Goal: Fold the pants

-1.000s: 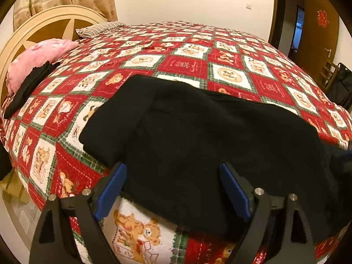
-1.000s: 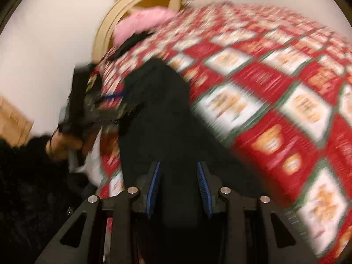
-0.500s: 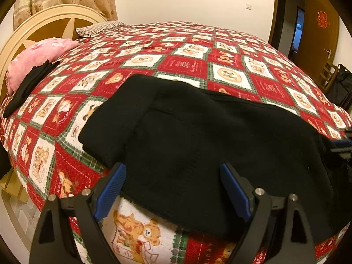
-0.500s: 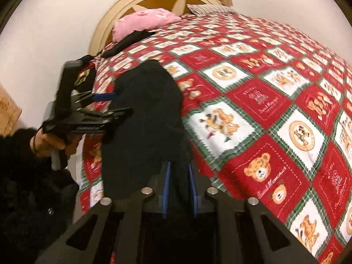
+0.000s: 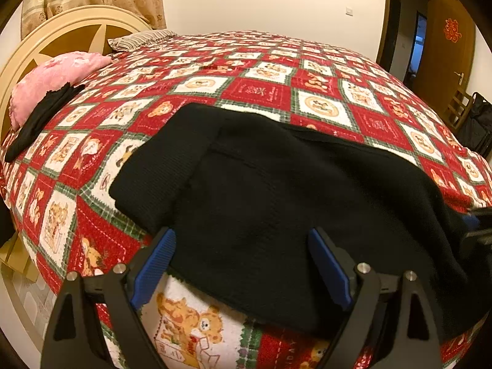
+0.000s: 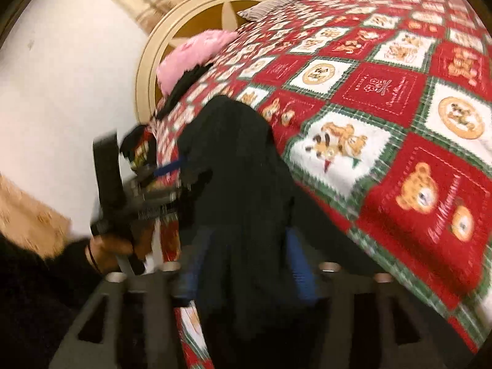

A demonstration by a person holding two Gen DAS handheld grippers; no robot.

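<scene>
Black pants [image 5: 276, 184] lie folded across the near edge of a red patchwork quilt [image 5: 261, 89]. My left gripper [image 5: 241, 240] hovers over their near hem, open wide, its blue pads [image 5: 153, 264] touching nothing. At the right edge of that view the right gripper [image 5: 475, 224] meets the far end of the pants. The right wrist view is blurred. There the right gripper [image 6: 246, 261] has its jaws opening, and a bunch of the pants [image 6: 233, 160] lies loose between the blue pads [image 6: 299, 270]. A person's hand [image 6: 113, 252] holds the left gripper [image 6: 181, 173] at the other end.
A pink pillow [image 5: 52, 77] with a black garment [image 5: 40, 120] draped on it lies by the round headboard [image 5: 61, 30]. A striped pillow [image 5: 138, 38] sits behind. At the right are a wooden door [image 5: 446, 49], a chair [image 5: 461, 107] and a black bag [image 5: 479, 123].
The right gripper's jaws closed almost fully on the pants' end, then spread apart again while the gripper rolled and sank. The left gripper and the pants' near part stayed still.
</scene>
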